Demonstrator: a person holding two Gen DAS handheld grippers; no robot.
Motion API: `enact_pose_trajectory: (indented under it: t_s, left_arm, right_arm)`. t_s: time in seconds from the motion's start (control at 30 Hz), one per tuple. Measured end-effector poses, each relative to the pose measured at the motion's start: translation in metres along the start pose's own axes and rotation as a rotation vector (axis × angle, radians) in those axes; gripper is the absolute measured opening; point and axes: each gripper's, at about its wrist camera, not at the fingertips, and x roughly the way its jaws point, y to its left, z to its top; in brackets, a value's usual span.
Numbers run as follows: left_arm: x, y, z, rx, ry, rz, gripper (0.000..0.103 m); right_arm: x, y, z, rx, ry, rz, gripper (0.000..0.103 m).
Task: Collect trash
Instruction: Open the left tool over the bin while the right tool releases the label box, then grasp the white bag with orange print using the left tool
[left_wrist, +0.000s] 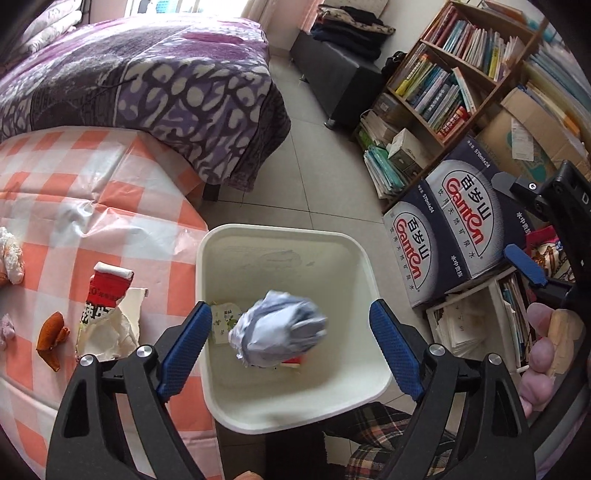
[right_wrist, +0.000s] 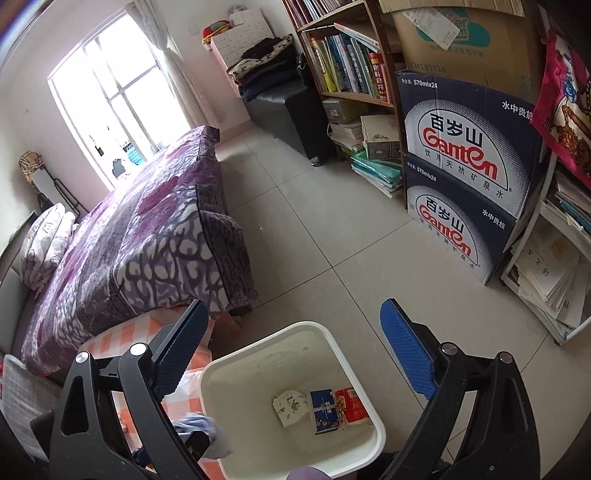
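My left gripper (left_wrist: 290, 306) is open above the white bin (left_wrist: 280, 230). A crumpled pale-blue paper ball (left_wrist: 280, 332) hangs blurred between its fingers, clear of both pads, over the bin's opening. My right gripper (right_wrist: 293, 306) is open and empty above the bin's (right_wrist: 332, 343) far rim; the ball (right_wrist: 201, 422) shows blurred at the near-left rim. In the bin lie a floral wrapper (right_wrist: 290, 406), a blue packet (right_wrist: 325, 410) and a red packet (right_wrist: 351, 404). On the checked table (left_wrist: 92, 192) lie a torn red-white packet (left_wrist: 107, 310), an orange peel (left_wrist: 51, 336) and a white tissue (left_wrist: 11, 258).
A bed with a purple cover (left_wrist: 147, 85) stands behind the table. Two stacked Ganten water boxes (right_wrist: 461, 166), a bookshelf (left_wrist: 454, 81) and piles of books line the right side. Bare tiled floor (right_wrist: 314, 221) lies between the bed and the boxes. A plaid-clad leg (left_wrist: 376, 443) is below the bin.
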Motion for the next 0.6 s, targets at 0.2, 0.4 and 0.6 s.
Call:
enact_pose_trajectory:
  t_s: [0.2, 0.4, 0.6]
  left_arm:
    - [-0.021, 0.032, 0.002, 0.009, 0.001, 0.076, 0.085]
    - [-0.051, 0.094, 0.009, -0.035, -0.047, 0.242, 0.085]
    - [-0.075, 0.173, 0.009, -0.147, -0.066, 0.397, 0.085]
  right_arm:
    - [-0.014, 0.037, -0.008, -0.094, -0.073, 0.003, 0.096]
    - [-0.008, 0.099, -0.015, -0.215, 0.002, 0.065, 0.096]
    - [0.018, 0.161, -0.031, -0.277, 0.099, 0.107, 0.096]
